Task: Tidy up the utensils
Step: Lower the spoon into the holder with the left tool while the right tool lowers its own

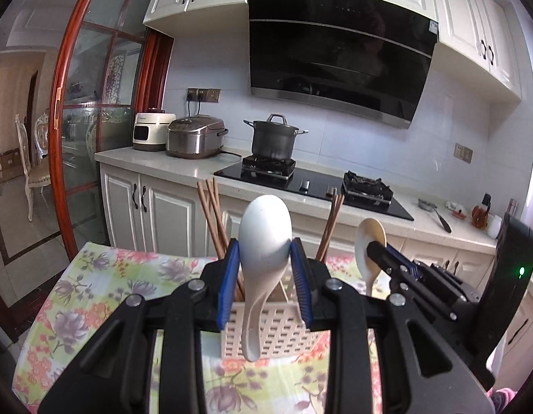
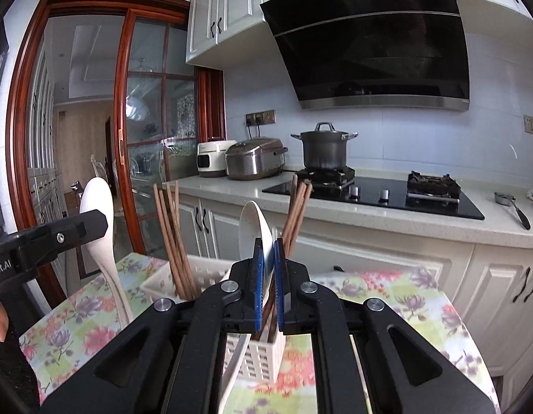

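Note:
My left gripper (image 1: 264,253) is shut on the bowl of a white rice spoon (image 1: 263,224); the handle hangs down in front of a white perforated basket (image 1: 266,331). Brown chopsticks (image 1: 211,214) stand in that basket. My right gripper (image 2: 265,262) is shut on a cream rice spoon (image 2: 249,227) held edge-on, bowl up, above the same basket (image 2: 259,355) and its chopsticks (image 2: 170,227). Each view shows the other gripper: the right gripper (image 1: 376,245) with its cream spoon (image 1: 368,238), the left gripper (image 2: 94,220) with its white spoon (image 2: 97,196).
The basket stands on a table with a floral cloth (image 1: 94,293). Beyond it runs a kitchen counter (image 1: 183,165) with two rice cookers (image 1: 195,136), a pot (image 1: 273,138) on a black hob and white cabinets below. A glass sliding door (image 1: 90,103) is at the left.

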`<state>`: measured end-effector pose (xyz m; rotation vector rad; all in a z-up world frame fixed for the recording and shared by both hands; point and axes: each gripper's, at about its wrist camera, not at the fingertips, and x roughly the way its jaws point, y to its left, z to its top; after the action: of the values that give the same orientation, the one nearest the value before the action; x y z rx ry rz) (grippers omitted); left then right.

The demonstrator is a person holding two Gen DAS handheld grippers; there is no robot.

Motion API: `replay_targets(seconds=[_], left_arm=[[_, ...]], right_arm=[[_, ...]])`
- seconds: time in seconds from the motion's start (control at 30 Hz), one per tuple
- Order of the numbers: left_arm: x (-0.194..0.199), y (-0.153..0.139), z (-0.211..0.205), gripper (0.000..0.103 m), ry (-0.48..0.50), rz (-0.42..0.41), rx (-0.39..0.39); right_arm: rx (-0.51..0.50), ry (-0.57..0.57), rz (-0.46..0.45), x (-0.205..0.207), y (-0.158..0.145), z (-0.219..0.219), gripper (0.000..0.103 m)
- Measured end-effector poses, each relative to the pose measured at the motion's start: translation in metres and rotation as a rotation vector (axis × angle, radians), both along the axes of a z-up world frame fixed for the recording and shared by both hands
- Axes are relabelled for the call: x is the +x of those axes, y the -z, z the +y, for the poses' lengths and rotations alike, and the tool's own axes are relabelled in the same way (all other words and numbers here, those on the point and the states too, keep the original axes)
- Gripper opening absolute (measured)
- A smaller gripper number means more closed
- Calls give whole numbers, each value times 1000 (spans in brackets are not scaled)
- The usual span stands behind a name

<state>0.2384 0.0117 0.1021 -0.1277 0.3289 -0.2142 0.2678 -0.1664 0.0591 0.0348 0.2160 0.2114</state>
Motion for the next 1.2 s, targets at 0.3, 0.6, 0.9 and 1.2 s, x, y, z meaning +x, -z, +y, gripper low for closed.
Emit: replay_targets(seconds=[0.3,0.6,0.9,1.2], left_arm=[[39,-20,-2,29,-5,-8,-14],[54,-25,-9,29,-4,-15,-1],[72,10,-4,29,-22,62,-12],[72,27,5,39,-37,77,-12]], right_arm=[[-18,-7,-30,45,-4,3,6],[-21,18,-57,69,3,10,6],[-30,56,-123,74,10,12,7],[-46,58,-109,78,26,21,7]])
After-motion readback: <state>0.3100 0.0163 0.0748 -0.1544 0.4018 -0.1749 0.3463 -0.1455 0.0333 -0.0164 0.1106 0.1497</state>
